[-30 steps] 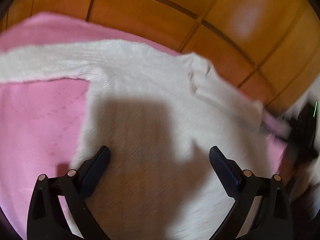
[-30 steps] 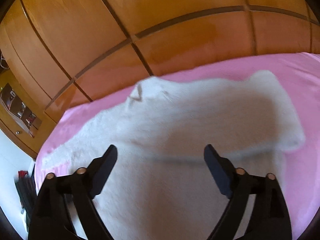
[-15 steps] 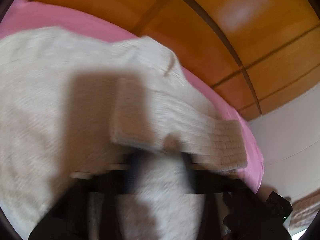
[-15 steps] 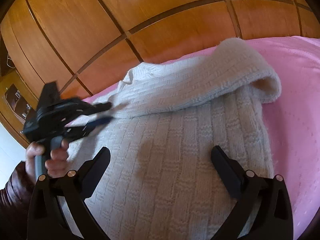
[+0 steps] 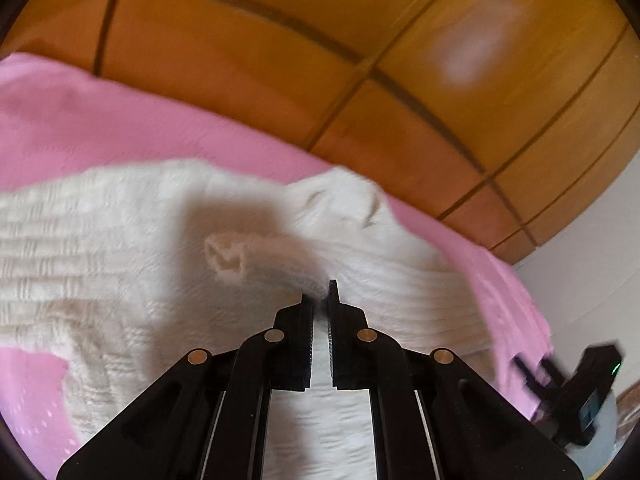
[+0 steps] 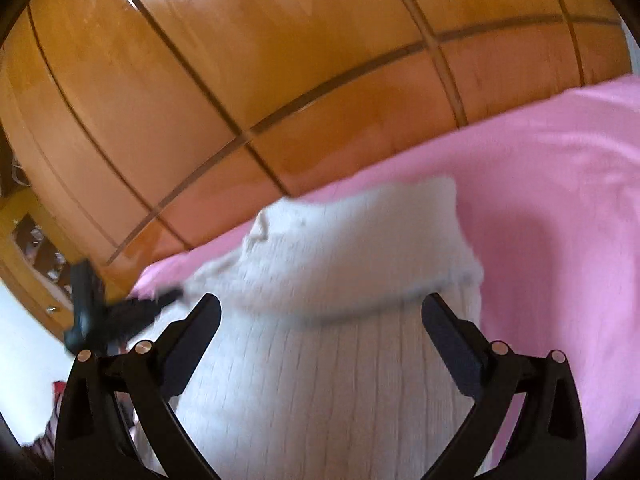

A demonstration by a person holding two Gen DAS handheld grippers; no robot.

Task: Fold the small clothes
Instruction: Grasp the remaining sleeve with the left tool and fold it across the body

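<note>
A white knitted sweater (image 5: 100,240) lies on a pink bedspread (image 5: 120,128). My left gripper (image 5: 320,300) is shut on a sleeve (image 5: 260,256) and holds it lifted over the sweater's body, the cuff end pointing left. In the right wrist view the sweater (image 6: 332,380) fills the centre with one sleeve folded across its top. My right gripper (image 6: 320,312) is open and empty just above the sweater body. The left gripper also shows at the left in the right wrist view (image 6: 120,312), and the right gripper shows at the far right in the left wrist view (image 5: 560,384).
A wooden panelled wardrobe (image 6: 280,80) stands behind the bed. The pink bedspread (image 6: 560,200) extends to the right of the sweater. A white wall (image 5: 592,260) and shelves (image 6: 36,240) are at the sides.
My left gripper has shut on the sleeve and carried it across the sweater's body. My right gripper has stayed open and drawn back a little over the sweater.
</note>
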